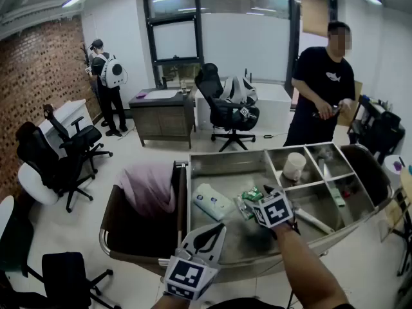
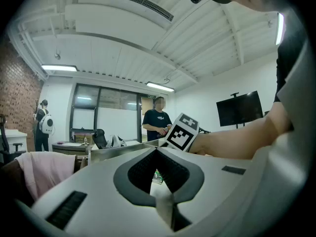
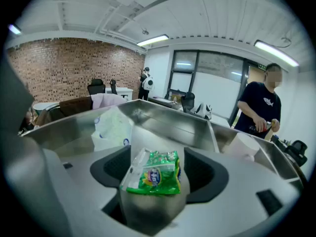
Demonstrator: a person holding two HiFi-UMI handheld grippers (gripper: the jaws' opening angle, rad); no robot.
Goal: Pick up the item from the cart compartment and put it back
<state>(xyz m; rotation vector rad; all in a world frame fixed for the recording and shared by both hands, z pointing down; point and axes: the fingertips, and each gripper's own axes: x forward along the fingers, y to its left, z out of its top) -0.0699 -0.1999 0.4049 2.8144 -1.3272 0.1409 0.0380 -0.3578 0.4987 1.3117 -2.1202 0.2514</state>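
We see the green packet (image 3: 154,176) low in the cart's (image 1: 226,161) big compartment, between the jaws of the right gripper (image 3: 158,162), which stand wide on either side without pressing it. A white pack (image 1: 212,202) lies just left of it. The left gripper (image 2: 157,154) hangs level at the near rim, jaws together and empty.
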